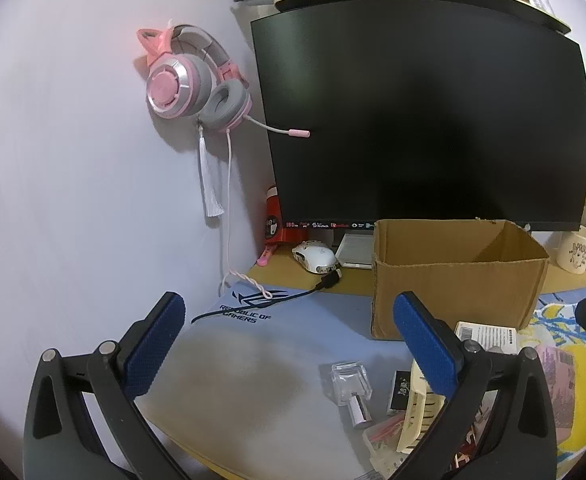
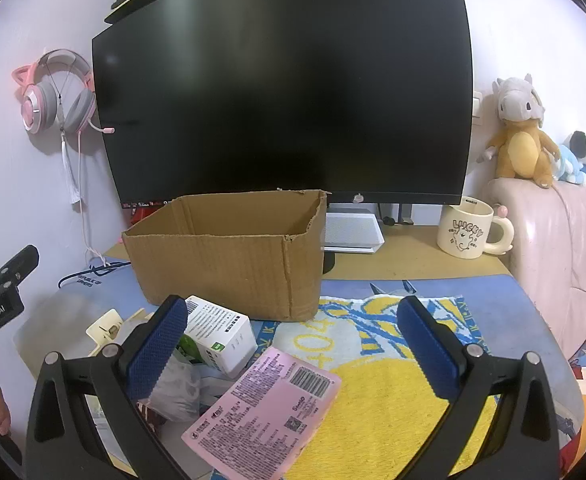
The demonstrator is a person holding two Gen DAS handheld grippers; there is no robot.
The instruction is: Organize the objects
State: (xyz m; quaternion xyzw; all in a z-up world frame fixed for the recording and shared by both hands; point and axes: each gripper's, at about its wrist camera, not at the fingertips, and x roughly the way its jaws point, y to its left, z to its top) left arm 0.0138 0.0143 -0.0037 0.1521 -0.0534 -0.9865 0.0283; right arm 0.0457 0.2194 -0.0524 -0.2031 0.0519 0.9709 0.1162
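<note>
An open cardboard box (image 2: pixel 229 256) (image 1: pixel 457 276) stands on the desk mat before the monitor. Loose items lie in front of it: a pink flat packet (image 2: pixel 265 412), a white carton (image 2: pixel 221 336) (image 1: pixel 487 336), a cream hair claw (image 2: pixel 107 330) (image 1: pixel 415 412), a clear perfume bottle (image 1: pixel 351 388), a small black card (image 1: pixel 401 394). My left gripper (image 1: pixel 289 344) hovers open above the mat, left of the pile. My right gripper (image 2: pixel 293 344) is open above the pink packet and the yellow towel (image 2: pixel 377 392), nothing between its fingers.
The black monitor (image 2: pixel 285 88) fills the back. A pink headset (image 1: pixel 191 80) hangs on the wall at left. A white mouse (image 1: pixel 317 258), its cable, a cream mug (image 2: pixel 469 232) and a white device (image 2: pixel 353 232) sit behind the box. A pink sofa arm (image 2: pixel 553 248) with plush toys bounds the right.
</note>
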